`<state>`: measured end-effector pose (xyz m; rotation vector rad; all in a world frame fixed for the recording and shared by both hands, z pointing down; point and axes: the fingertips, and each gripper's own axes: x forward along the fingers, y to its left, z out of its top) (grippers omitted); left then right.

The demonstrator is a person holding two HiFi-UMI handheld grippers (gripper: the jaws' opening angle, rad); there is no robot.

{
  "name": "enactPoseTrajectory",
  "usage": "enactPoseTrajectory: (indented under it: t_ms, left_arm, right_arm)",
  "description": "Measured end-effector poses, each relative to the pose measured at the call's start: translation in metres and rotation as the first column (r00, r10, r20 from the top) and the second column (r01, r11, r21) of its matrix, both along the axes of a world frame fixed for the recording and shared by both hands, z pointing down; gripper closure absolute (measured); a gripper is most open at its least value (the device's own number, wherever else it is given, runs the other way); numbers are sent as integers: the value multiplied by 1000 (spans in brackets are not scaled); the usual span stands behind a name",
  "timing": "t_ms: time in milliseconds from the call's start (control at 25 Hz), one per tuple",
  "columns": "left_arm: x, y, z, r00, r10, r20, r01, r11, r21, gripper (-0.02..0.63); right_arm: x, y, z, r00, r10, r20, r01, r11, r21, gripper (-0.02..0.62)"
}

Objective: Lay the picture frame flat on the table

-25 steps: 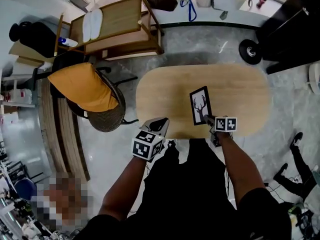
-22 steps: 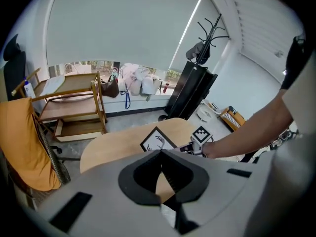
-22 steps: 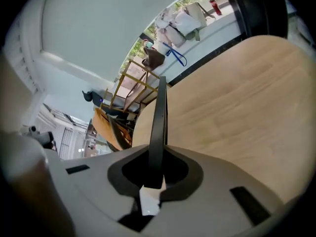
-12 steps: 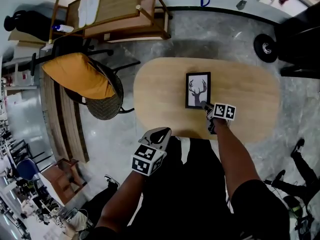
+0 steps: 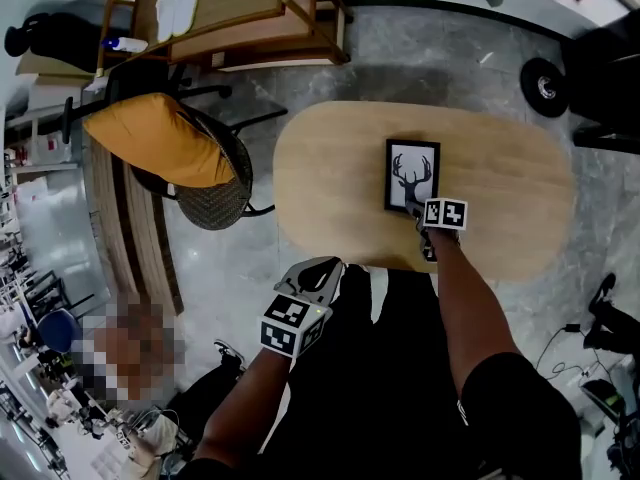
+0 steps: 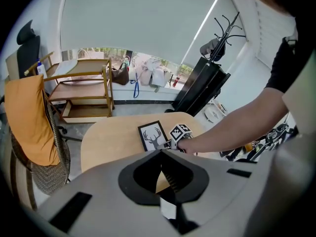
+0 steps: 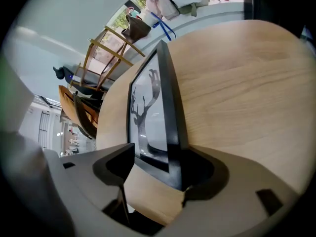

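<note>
we see the picture frame (image 5: 412, 176) lying flat on the wooden tabletop (image 5: 330, 168), with its glass side facing up. it has a black rim and shows a deer head with big antlers. it sits a bit to the right of the middle of the tabletop, with its short end closest to us.

our right gripper (image 5: 417, 213) is at that near end. its jaws have just been opening. in the right gripper view they stand wide apart. the near corner of the frame is between them. the left jaw is clearly off the frame. the frame's black edge runs close by the right jaw, but the jaws do not squeeze it.

our left gripper (image 5: 322, 263) is off the tabletop, just by its near edge, well away from the frame. it hangs in the air in front of our body. its jaws are together and nothing is between them.

on the floor to the left of the tabletop stands a chair (image 5: 210, 203) with an orange cushion (image 5: 160, 153) on it. behind it is a wooden cart (image 5: 240, 13).
</note>
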<state>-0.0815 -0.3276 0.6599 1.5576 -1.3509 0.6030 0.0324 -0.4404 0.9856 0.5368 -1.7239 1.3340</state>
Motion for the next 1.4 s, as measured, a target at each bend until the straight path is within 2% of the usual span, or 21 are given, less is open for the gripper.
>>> enactPoseTrajectory:
  t_ms: [120, 200, 280, 520, 640, 720, 760, 840, 880, 920, 960, 1040, 1080, 1240, 1320, 1400]
  left_arm:
    - [-9, 8, -9, 1000, 5, 10, -5, 1000, 8, 606]
    - [-16, 15, -14, 1000, 13, 16, -14, 1000, 13, 606]
    - [-23, 22, -17, 1000, 19, 21, -20, 1000, 16, 606]
    - [-33, 38, -25, 997, 75, 17, -75, 996, 56, 606]
    - [-33, 39, -37, 993, 117, 15, -118, 988, 100, 606]
    - [-27, 43, -48, 988, 154, 14, -154, 979, 134, 606]
    - [-25, 46, -54, 985, 175, 15, -175, 973, 151, 606]
    - [-24, 52, -65, 977, 210, 23, -211, 960, 183, 606]
    - [-24, 53, -71, 975, 222, 27, -222, 954, 201, 606]
    - [-25, 52, -76, 973, 231, 27, -231, 947, 224, 606]
    - [-24, 50, -83, 970, 242, 24, -241, 938, 249, 606]
    - [-19, 53, -95, 963, 270, 12, -262, 920, 292, 606]
    - [-14, 58, -101, 959, 284, 8, -273, 912, 306, 606]
    - [6, 78, -116, 934, 357, 24, -342, 871, 352, 606]
    - [16, 89, -122, 918, 394, 51, -384, 847, 368, 606]
    - [22, 96, -132, 916, 396, 66, -389, 834, 391, 606]
  right_arm:
    - [10, 5, 2, 987, -127, -102, 132, 990, 44, 273]
    - [22, 10, 5, 955, -232, -185, 248, 967, 65, 259]
    - [30, 13, 7, 929, -284, -237, 307, 949, 69, 255]
    - [43, 30, -20, 958, -168, -234, 198, 974, 110, 255]
    - [34, 42, -52, 984, -95, -148, 117, 981, 153, 256]
    - [26, 55, -86, 1000, 22, -22, -19, 989, 147, 256]
    - [21, 62, -105, 993, 102, 54, -108, 986, 124, 258]
    - [7, 71, -150, 947, 245, 207, -264, 962, 72, 259]
    - [0, 72, -176, 916, 287, 279, -316, 947, 63, 264]
    - [-7, 71, -204, 888, 308, 343, -352, 933, 73, 300]
    - [-12, 71, -232, 864, 311, 395, -377, 921, 97, 409]
    - [-19, 79, -286, 831, 289, 475, -400, 905, 148, 548]
    - [-20, 89, -311, 819, 271, 507, -403, 899, 170, 582]
    - [-19, 118, -398, 789, 160, 593, -389, 877, 280, 594]
    - [-21, 132, -432, 801, 86, 593, -349, 871, 345, 594]
    - [-20, 143, -457, 828, -3, 561, -288, 856, 430, 594]
